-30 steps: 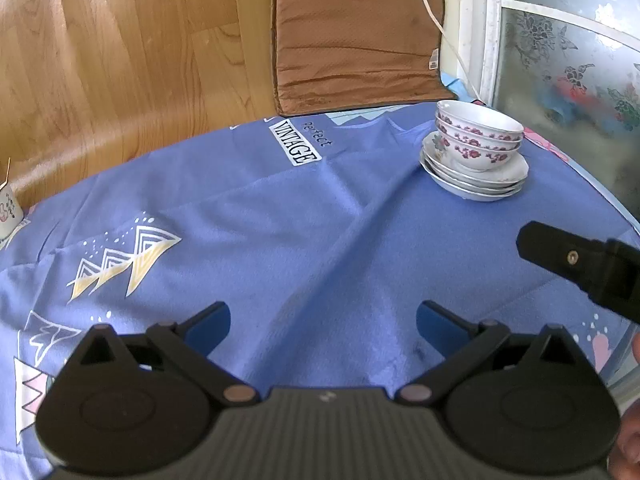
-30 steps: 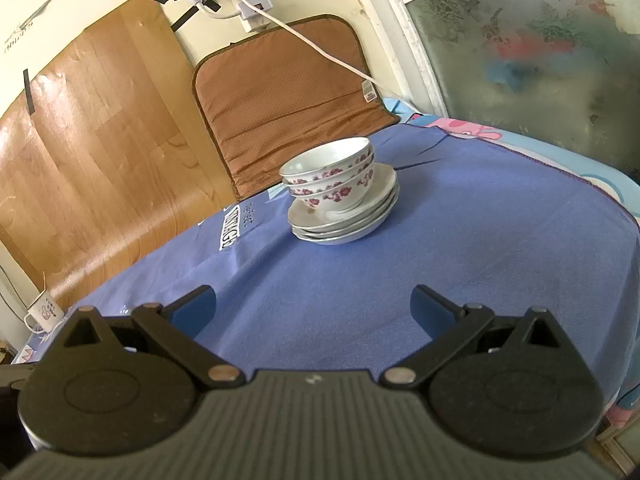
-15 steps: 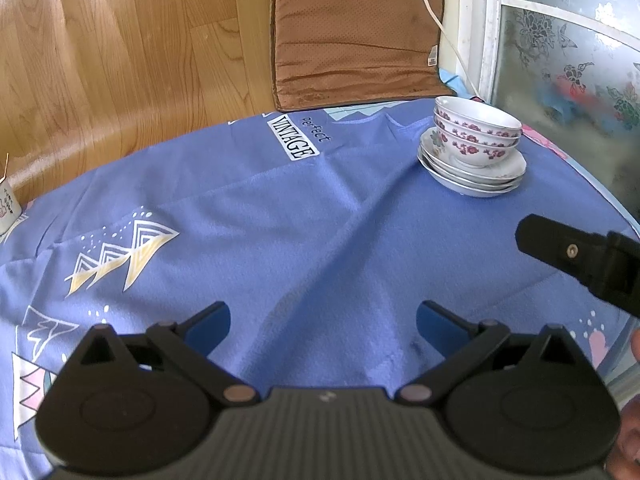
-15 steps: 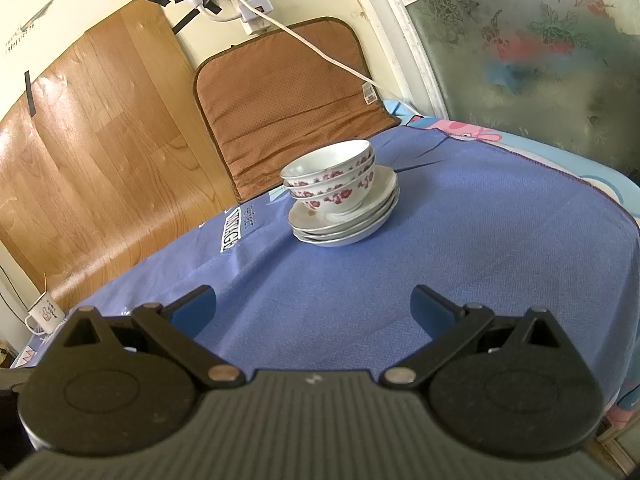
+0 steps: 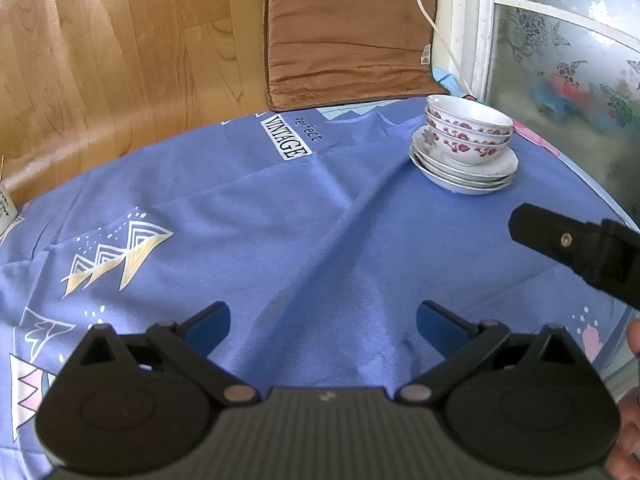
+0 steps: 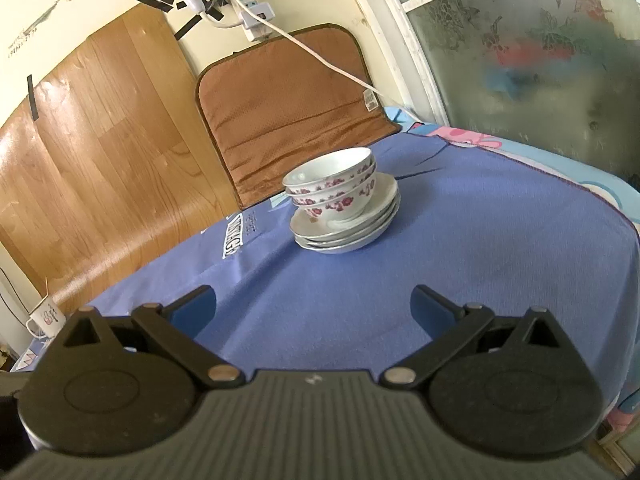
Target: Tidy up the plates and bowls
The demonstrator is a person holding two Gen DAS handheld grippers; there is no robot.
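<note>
Three white bowls with red flower bands [image 5: 468,132] [image 6: 336,190] sit nested on a stack of white plates [image 5: 466,174] [image 6: 348,230], far right on the blue-clothed table [image 5: 280,240]. My left gripper [image 5: 322,320] hangs open and empty over the near middle of the cloth, well short of the stack. My right gripper [image 6: 314,306] is also open and empty, facing the stack from the near edge. Part of the right gripper's black body [image 5: 576,250] shows at the right of the left wrist view.
A brown cushion [image 5: 348,36] [image 6: 288,116] leans on the wall behind the table, with a white cable [image 6: 320,60] running across it. A white mug [image 6: 46,316] stands at the far left edge. A frosted flowered window [image 6: 540,60] lies to the right. A hand [image 5: 630,420] shows bottom right.
Both grippers have drawn back slightly from the stack and stay open; the bowls and plates have not moved.
</note>
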